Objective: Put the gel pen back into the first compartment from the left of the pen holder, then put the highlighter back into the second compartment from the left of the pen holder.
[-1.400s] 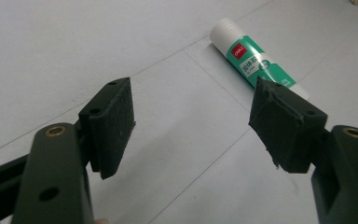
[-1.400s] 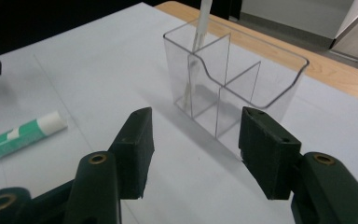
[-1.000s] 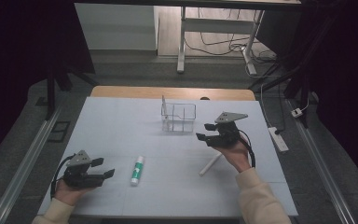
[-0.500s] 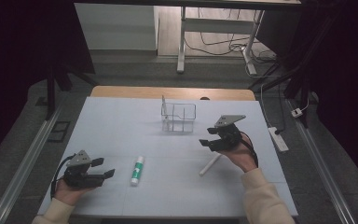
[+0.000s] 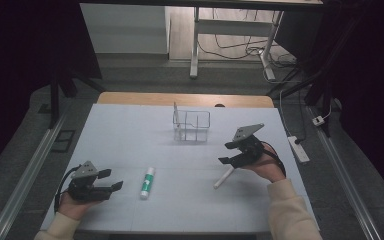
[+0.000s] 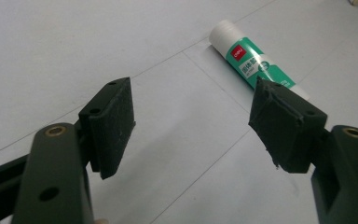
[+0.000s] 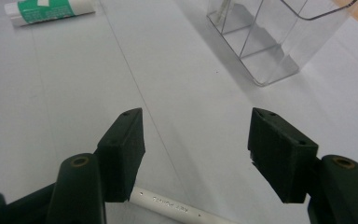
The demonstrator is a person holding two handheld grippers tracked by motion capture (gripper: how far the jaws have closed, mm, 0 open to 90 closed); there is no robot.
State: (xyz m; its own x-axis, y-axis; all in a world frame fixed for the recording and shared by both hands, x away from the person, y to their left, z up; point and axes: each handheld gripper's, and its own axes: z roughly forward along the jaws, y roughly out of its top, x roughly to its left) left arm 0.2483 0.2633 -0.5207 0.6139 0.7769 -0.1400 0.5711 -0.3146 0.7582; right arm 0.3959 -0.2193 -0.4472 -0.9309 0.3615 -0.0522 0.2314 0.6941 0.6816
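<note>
The left claw (image 5: 111, 180) lies low at the near left with its jaws spread wide and level, while the right claw (image 5: 228, 153), raised on a bent wrist and tipped downward, also has its jaws wide apart.

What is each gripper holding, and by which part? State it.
Nothing. The left gripper and the right gripper are both open, above the table.
</note>
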